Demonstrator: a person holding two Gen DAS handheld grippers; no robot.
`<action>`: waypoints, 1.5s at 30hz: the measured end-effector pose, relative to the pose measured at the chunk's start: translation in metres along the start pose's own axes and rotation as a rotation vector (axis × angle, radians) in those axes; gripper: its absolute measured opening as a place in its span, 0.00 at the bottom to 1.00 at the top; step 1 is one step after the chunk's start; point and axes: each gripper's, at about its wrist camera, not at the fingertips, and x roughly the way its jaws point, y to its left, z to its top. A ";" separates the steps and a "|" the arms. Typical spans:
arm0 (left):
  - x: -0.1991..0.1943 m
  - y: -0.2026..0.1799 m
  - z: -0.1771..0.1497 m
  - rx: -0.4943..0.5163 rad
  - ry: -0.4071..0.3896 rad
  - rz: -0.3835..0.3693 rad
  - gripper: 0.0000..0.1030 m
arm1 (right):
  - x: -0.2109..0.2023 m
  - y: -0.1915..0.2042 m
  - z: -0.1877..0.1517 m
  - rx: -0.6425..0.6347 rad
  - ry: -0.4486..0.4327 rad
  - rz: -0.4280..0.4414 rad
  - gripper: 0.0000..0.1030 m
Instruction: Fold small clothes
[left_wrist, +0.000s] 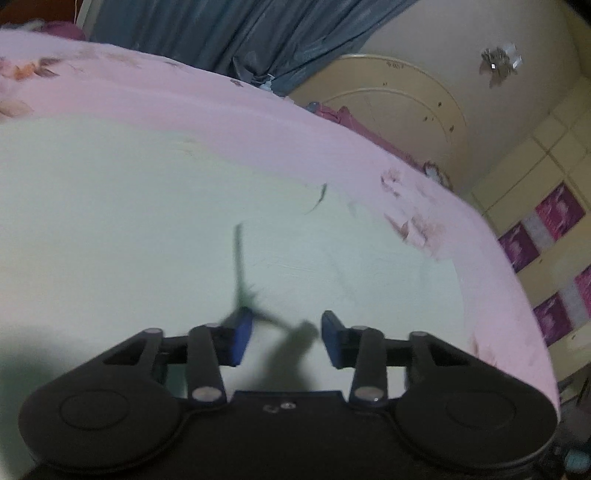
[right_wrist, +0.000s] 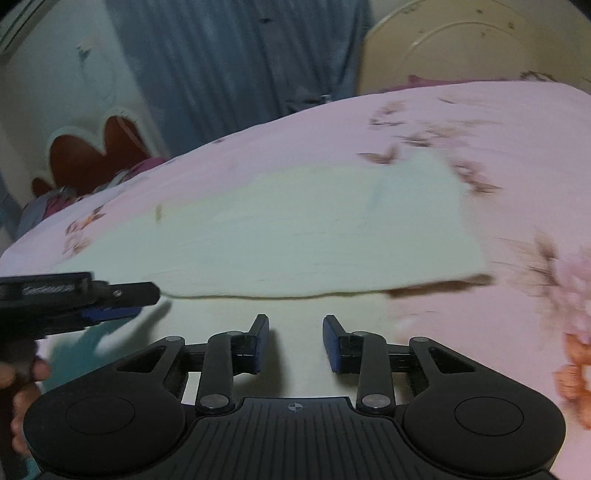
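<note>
pale garment (right_wrist: 295, 229) spread flat on pink floral bed (right_wrist: 498, 122), blue curtain (right_wrist: 229, 55) beyond the far edge. left hand-held gripper (left_wrist: 286, 334) and right hand-held gripper (right_wrist: 295, 341) both part open over cloth, gripping nothing.

Floral bedsheet (right_wrist: 480, 122) print motion-blurred, person's hand (right_wrist: 22, 384) cut off at left edge

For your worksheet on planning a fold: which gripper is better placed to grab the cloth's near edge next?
Probably the right gripper: its open jaws hang over the cloth near that edge. The left gripper is at the side.
</note>
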 end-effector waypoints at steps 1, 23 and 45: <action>0.006 -0.002 0.002 -0.008 0.003 -0.008 0.18 | -0.001 -0.005 0.001 0.012 0.002 -0.003 0.32; -0.082 0.065 0.031 0.006 -0.176 0.114 0.03 | 0.006 -0.009 0.008 0.027 0.018 -0.016 0.32; -0.071 0.095 0.031 -0.008 -0.162 0.171 0.34 | -0.011 -0.016 0.026 0.013 -0.073 -0.038 0.32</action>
